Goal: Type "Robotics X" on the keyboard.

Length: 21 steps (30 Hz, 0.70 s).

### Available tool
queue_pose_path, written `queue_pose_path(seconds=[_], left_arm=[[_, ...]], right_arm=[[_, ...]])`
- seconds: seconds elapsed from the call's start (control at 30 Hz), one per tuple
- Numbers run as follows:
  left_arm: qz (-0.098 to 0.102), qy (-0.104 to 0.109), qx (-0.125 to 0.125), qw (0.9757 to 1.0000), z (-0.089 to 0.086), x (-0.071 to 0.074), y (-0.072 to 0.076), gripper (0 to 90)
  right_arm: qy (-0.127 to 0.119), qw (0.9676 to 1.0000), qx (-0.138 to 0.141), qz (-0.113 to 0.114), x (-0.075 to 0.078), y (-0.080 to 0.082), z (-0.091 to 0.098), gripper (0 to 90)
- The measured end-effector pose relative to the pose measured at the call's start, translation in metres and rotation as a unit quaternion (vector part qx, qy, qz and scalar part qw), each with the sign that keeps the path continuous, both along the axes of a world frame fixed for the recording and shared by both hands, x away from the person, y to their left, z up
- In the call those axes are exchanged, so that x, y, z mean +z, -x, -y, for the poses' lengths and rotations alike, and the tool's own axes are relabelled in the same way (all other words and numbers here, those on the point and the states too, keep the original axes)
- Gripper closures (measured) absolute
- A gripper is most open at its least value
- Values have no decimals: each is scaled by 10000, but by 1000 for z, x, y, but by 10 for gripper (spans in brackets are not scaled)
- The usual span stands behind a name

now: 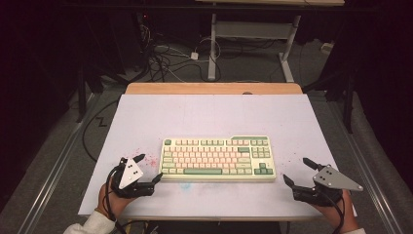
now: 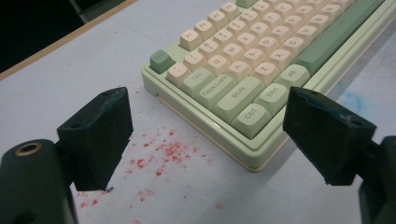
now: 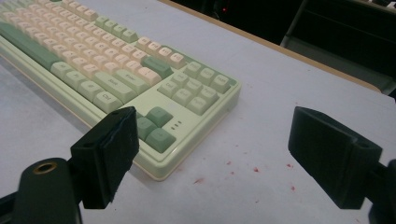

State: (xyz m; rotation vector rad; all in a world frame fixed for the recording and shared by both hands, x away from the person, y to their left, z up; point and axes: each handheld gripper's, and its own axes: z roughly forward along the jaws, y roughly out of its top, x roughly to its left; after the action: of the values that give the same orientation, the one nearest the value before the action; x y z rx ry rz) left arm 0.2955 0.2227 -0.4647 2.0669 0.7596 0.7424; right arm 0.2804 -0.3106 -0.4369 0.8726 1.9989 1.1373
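Observation:
A pale green and cream keyboard (image 1: 218,158) lies flat in the middle of the white table top (image 1: 214,114). My left gripper (image 1: 149,168) rests just off the keyboard's near left corner, jaws wide apart and empty. In the left gripper view that corner of the keyboard (image 2: 247,74) lies between and beyond my left gripper (image 2: 208,135). My right gripper (image 1: 298,170) sits near the keyboard's right end, also open and holding nothing. The right gripper view has the arrow-key corner of the keyboard (image 3: 140,84) ahead of my right gripper (image 3: 215,154).
Red specks (image 2: 161,154) stain the table by the keyboard's left end, and a few red specks (image 3: 243,170) lie by its right end. A wooden edge (image 1: 214,88) runs along the table's far side. Cables (image 1: 165,58) and a desk frame (image 1: 253,34) stand on the floor beyond.

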Motion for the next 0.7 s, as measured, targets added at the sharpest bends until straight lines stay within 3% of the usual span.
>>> queue_pose_path(seconds=[0.23, 0.3, 0.33, 0.37, 0.4, 0.47, 0.5, 0.57, 0.7], left_arm=[[-41, 17, -36, 10000, 2, 1, -1, 154], [-50, -6, -51, 10000, 2, 0, 0, 154], [-62, -24, -51, 10000, 1, 0, 0, 154], [-65, 8, -40, 10000, 0, 0, 1, 154], [-15, 21, -40, 10000, -1, 0, 1, 154], [3, 3, -33, 10000, -2, 0, 2, 154], [-1, 16, -25, 10000, -3, 1, 2, 154], [21, 46, -6, 10000, -4, 1, 3, 154], [-17, 42, -9, 10000, -4, 3, 3, 154]], right_arm=[[120, 9999, 75, -99, -1, 3, 2, 178], [124, 9997, 213, -55, 1, 5, 1, 271], [124, 9997, 213, -55, 1, 5, 1, 271], [122, 9997, 234, -6, 2, 6, 0, 313], [157, 9995, 267, 28, 3, 6, -1, 516], [189, 9995, 236, 5, 4, 6, -1, 637], [189, 9995, 236, 5, 4, 6, -1, 637], [196, 9995, 249, -78, 6, 3, -2, 807], [225, 9992, 303, -136, 8, 0, -5, 888]])
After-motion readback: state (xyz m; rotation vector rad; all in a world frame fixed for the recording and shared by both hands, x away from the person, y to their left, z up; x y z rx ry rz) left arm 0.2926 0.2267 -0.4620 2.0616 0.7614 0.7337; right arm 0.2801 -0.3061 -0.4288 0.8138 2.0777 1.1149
